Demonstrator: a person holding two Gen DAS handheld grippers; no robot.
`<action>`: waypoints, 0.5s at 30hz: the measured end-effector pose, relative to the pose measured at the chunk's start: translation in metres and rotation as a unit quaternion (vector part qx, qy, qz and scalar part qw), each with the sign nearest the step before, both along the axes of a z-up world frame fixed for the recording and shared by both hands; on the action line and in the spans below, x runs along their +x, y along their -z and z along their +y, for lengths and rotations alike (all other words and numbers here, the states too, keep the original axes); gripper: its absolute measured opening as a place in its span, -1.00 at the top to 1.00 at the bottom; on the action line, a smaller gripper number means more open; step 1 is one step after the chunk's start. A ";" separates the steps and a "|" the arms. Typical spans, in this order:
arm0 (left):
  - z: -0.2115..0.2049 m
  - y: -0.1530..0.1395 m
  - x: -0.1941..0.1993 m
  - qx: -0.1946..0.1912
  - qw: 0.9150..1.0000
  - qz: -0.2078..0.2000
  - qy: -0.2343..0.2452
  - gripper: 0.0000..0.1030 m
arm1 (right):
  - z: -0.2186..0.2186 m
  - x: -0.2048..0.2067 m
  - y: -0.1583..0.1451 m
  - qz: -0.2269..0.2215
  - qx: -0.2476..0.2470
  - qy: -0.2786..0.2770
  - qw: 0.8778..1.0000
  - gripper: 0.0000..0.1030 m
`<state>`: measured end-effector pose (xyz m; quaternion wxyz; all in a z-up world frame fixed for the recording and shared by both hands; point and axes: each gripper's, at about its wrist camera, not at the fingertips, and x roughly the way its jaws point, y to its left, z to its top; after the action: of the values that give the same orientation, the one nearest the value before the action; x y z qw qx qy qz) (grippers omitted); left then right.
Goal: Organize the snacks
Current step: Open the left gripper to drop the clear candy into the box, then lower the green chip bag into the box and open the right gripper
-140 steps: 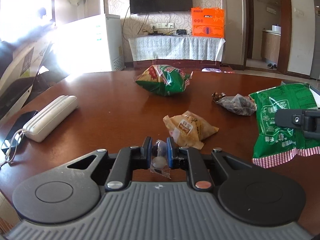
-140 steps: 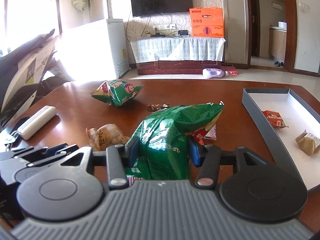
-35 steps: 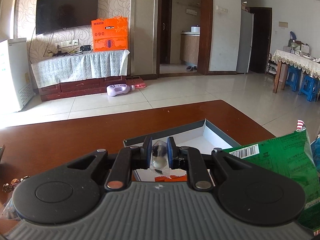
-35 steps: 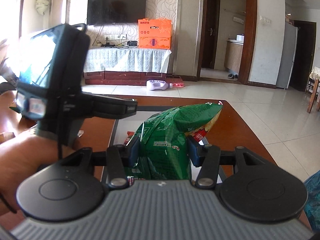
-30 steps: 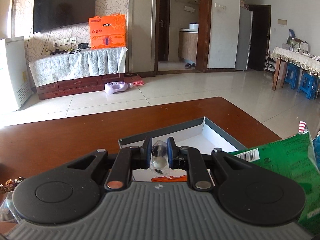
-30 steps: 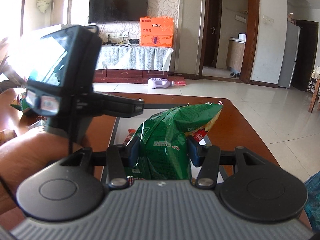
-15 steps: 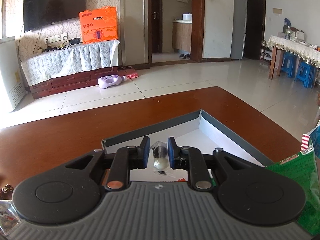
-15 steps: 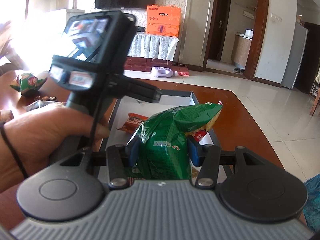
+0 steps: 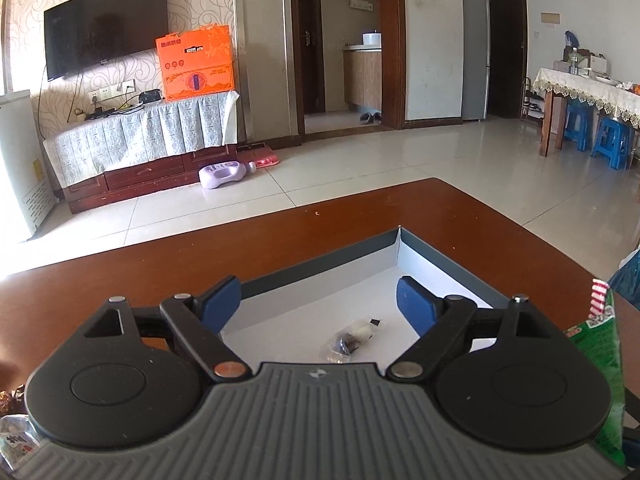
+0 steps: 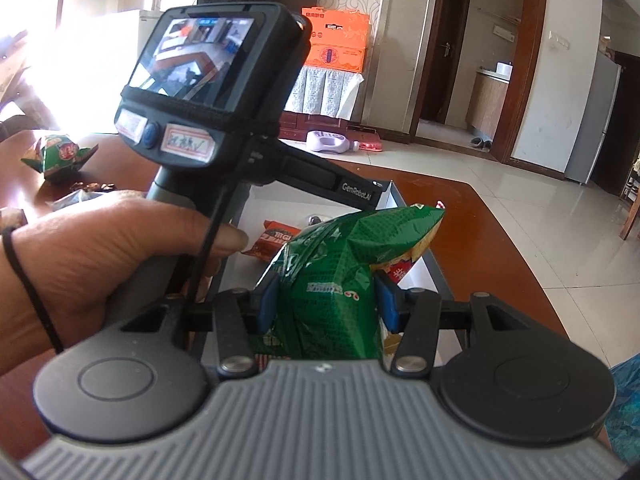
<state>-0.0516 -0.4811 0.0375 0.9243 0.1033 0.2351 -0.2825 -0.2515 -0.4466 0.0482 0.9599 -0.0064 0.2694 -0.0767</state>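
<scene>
The arm of your left gripper [image 9: 319, 298] reads "GenRobot.AI" in the right wrist view. Its jaws have just been opening and now stand wide with nothing between them; the small clear-wrapped candy [image 9: 352, 339] they pinched half a second ago lies on the white floor of the grey box [image 9: 440, 258]. Your right gripper [image 10: 326, 304] clamps the green snack bag [image 10: 340, 276] above that box, and your left hand [image 10: 92, 264] blocks much of its view. An orange packet [image 10: 272, 240] lies inside.
</scene>
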 end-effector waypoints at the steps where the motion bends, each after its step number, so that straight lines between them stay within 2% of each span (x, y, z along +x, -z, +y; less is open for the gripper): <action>1: 0.001 -0.001 -0.001 0.001 1.000 -0.001 0.000 -0.71 | 0.000 0.000 0.000 0.000 0.000 -0.001 1.000 -0.03; 7: 0.009 -0.004 -0.011 -0.002 1.000 -0.008 0.007 -0.72 | -0.003 0.001 0.004 -0.004 0.000 -0.009 1.000 -0.04; 11: 0.017 -0.007 -0.014 -0.007 1.000 -0.011 0.004 -0.84 | -0.006 0.000 0.005 -0.007 -0.006 -0.003 1.000 -0.07; 15: 0.021 -0.006 -0.018 -0.008 1.000 -0.008 0.000 -0.87 | -0.006 -0.001 0.006 -0.005 -0.019 0.001 1.000 -0.23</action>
<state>-0.0698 -0.4601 0.0440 0.9268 0.0984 0.2253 -0.2839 -0.2526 -0.4523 0.0417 0.9609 -0.0236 0.2631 -0.0832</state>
